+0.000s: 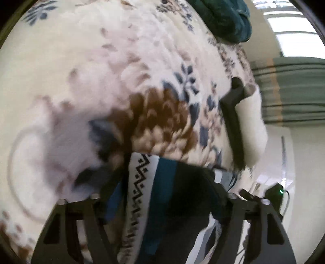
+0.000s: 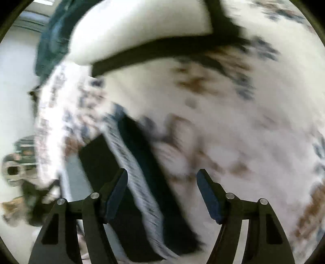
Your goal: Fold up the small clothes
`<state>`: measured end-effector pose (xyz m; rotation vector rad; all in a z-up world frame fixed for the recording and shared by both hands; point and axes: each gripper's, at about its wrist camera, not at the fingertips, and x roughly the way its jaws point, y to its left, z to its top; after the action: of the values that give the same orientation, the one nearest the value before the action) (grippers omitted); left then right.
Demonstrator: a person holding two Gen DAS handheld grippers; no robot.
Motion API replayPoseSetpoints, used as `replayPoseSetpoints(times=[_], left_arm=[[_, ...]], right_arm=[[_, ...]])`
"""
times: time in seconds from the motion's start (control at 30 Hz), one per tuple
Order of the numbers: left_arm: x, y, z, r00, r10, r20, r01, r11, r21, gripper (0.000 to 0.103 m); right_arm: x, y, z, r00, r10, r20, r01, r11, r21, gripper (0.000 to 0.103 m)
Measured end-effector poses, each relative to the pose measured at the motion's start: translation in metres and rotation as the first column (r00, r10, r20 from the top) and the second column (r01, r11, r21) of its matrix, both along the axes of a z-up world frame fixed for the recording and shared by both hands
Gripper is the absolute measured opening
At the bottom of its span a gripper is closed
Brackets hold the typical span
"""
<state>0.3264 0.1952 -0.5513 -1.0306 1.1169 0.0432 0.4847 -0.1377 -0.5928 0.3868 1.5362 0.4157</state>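
**Small patterned garment on floral bedcover, both grippers over it**

Item 1. Patterned garment [image 1: 162, 193]: small piece of clothing in black, blue and white, with a white band carrying a black zigzag motif. In the left wrist view it lies bunched directly between the two finger assemblies, filling the gap and covering the fingertips. In the right wrist view the same garment [image 2: 142, 182] shows as a long strip running from the centre of the frame down toward the lower edge, resting on the bedcover; heavy blur hides its detail.

Item 2. Left gripper [image 1: 162, 203]: jaws partly closed with the cloth between them. The pads are hidden by the fabric, so whether they actually pinch it cannot be told.

Item 3. Right gripper [image 2: 162, 195]: jaws standing wide apart, blue pads bare. The garment strip passes beneath and between the fingers, but neither pad presses on it.

Item 4. Floral bedcover [image 1: 101, 71]: cream surface printed with brown and blue flowers; it bears everything listed here.

Item 5. White pad with black straps [image 1: 251, 126]: lies near the bedcover's edge, apart from the garment.

Item 6. Dark teal cloth [image 1: 223, 18]: heaped at the far edge, well apart from the garment.
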Motion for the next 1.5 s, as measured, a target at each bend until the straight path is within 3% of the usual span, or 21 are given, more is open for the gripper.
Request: replayPoseSetpoints(times=[0.07, 0.1, 0.13, 0.17, 0.2, 0.33, 0.43, 0.53, 0.57, 0.6, 0.67, 0.8, 0.97, 1.03, 1.07, 1.1, 1.13, 1.2, 1.37, 1.5], left_arm=[[0.006, -0.002, -0.002, 1.0, -0.012, -0.002, 0.012, 1.0, 0.006, 0.022], [0.007, -0.003, 0.0, 1.0, -0.013, 0.009, 0.013, 1.0, 0.008, 0.019], [0.008, -0.003, 0.002, 1.0, -0.011, 0.016, 0.01, 1.0, 0.017, 0.019], [0.008, -0.003, 0.003, 1.0, -0.006, 0.025, 0.006, 1.0, 0.008, 0.018], [0.008, -0.001, 0.004, 1.0, 0.0, 0.029, 0.0, 1.0, 0.003, 0.018], [0.012, 0.005, -0.007, 0.999, 0.022, 0.023, -0.022, 1.0, -0.015, 0.018], [0.016, 0.007, -0.018, 1.0, 0.026, -0.002, -0.026, 0.999, -0.047, 0.022], [0.01, 0.011, -0.008, 1.0, 0.023, 0.004, -0.022, 0.998, -0.058, 0.048], [0.005, 0.012, 0.001, 1.0, 0.012, 0.009, -0.012, 0.999, -0.037, 0.069], [-0.001, 0.011, 0.009, 1.0, 0.006, 0.015, -0.005, 1.0, -0.016, 0.071], [-0.02, 0.008, 0.024, 1.0, -0.011, 0.011, 0.011, 0.999, 0.033, 0.071], [-0.07, -0.005, 0.034, 0.997, -0.021, -0.072, 0.031, 0.989, 0.144, 0.071], [-0.129, -0.024, 0.0, 0.974, -0.009, -0.226, 0.05, 0.983, 0.177, 0.071], [-0.139, -0.028, -0.015, 0.97, -0.012, -0.241, 0.06, 0.979, 0.192, 0.071], [-0.14, -0.028, -0.018, 0.973, -0.008, -0.231, 0.054, 0.98, 0.192, 0.073], [-0.139, -0.028, -0.02, 0.975, -0.007, -0.222, 0.049, 0.981, 0.185, 0.082], [-0.137, -0.028, -0.023, 0.976, -0.011, -0.216, 0.049, 0.984, 0.17, 0.086], [-0.131, -0.026, -0.028, 0.976, -0.005, -0.217, 0.036, 0.99, 0.139, 0.102], [-0.13, -0.024, -0.035, 0.978, 0.02, -0.208, 0.006, 0.993, 0.122, 0.103], [-0.144, -0.013, -0.034, 0.979, 0.095, -0.183, -0.084, 0.994, 0.068, 0.103]], right_arm=[[0.025, 0.023, -0.017, 0.999, 0.027, -0.041, -0.025, 0.999, 0.038, 0.073], [0.031, 0.034, -0.025, 0.998, 0.044, -0.052, -0.041, 0.998, 0.052, 0.063], [0.036, 0.042, -0.028, 0.997, 0.064, -0.05, -0.061, 0.996, 0.059, 0.049], [0.04, 0.05, -0.028, 0.996, 0.088, -0.032, -0.087, 0.996, 0.036, 0.015], [0.038, 0.054, -0.025, 0.995, 0.095, -0.004, -0.095, 0.995, 0.019, 0.01], [0.045, 0.038, -0.009, 0.998, 0.026, 0.064, -0.025, 1.0, -0.002, 0.009], [0.048, 0.039, -0.024, 1.0, 0.016, 0.003, -0.016, 1.0, -0.022, 0.009], [0.043, 0.032, -0.026, 0.997, 0.041, -0.067, -0.042, 0.999, -0.011, 0.019], [0.04, 0.024, -0.022, 0.996, 0.041, -0.082, -0.041, 0.999, 0.006, 0.028], [0.035, 0.016, -0.017, 0.995, 0.045, -0.091, -0.044, 0.999, 0.02, 0.041], [0.017, -0.006, -0.009, 0.992, 0.05, -0.117, -0.045, 0.998, 0.04, 0.057], [-0.038, -0.044, -0.017, 0.976, 0.074, -0.206, -0.07, 0.997, 0.027, 0.058], [-0.084, -0.061, -0.048, 0.953, 0.025, -0.303, -0.012, 0.999, 0.046, 0.059], [-0.095, -0.062, -0.056, 0.949, -0.004, -0.315, 0.032, 0.996, 0.084, 0.053], [-0.101, -0.061, -0.053, 0.957, -0.022, -0.291, 0.048, 0.995, 0.083, 0.026], [-0.105, -0.06, -0.049, 0.961, -0.034, -0.273, 0.056, 0.996, 0.073, 0.015], [-0.109, -0.061, -0.044, 0.964, -0.042, -0.264, 0.063, 0.996, 0.071, 0.012], [-0.115, -0.066, -0.031, 0.966, -0.069, -0.249, 0.087, 0.994, 0.064, 0.008], [-0.118, -0.087, -0.014, 0.958, -0.125, -0.259, 0.135, 0.99, 0.024, 0.008], [-0.115, -0.082, -0.034, 0.952, -0.056, -0.3, 0.055, 0.998, -0.013, 0.01]])
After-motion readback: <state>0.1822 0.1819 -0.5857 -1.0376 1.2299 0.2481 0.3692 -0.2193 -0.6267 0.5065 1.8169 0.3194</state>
